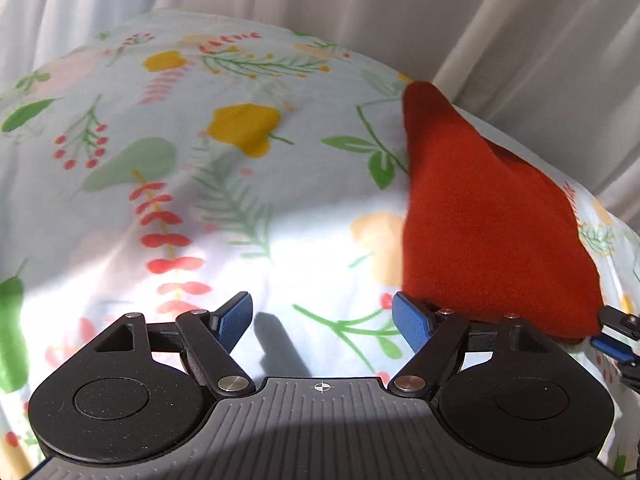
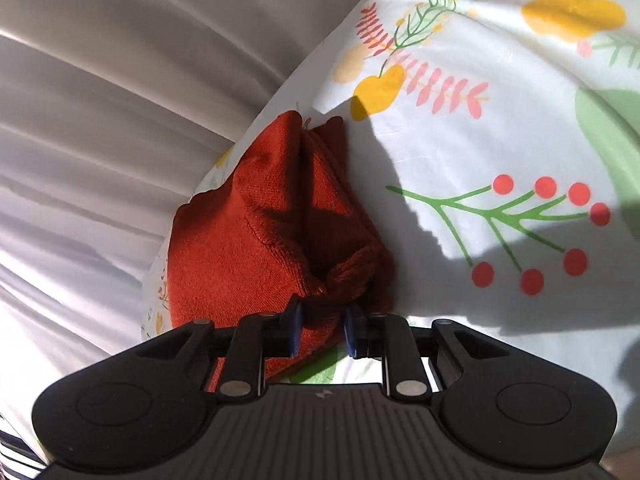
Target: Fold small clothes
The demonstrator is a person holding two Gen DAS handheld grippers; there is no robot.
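A rust-red knitted garment (image 1: 480,220) lies in a pointed, partly folded heap on the floral sheet (image 1: 224,208). In the right wrist view its near corner (image 2: 340,276) is bunched between the blue pads of my right gripper (image 2: 320,328), which is shut on it. The same gripper (image 1: 618,336) shows at the right edge of the left wrist view, at the garment's near right corner. My left gripper (image 1: 324,320) is open over bare sheet, its right pad (image 1: 412,320) just beside the garment's near left edge, with nothing between the fingers.
White pleated fabric (image 1: 500,12) hangs behind and beside the bed, and also fills the left side (image 2: 100,112) of the right wrist view. The floral sheet (image 2: 480,148) stretches on past the garment, with hard sun patches and shadows on it.
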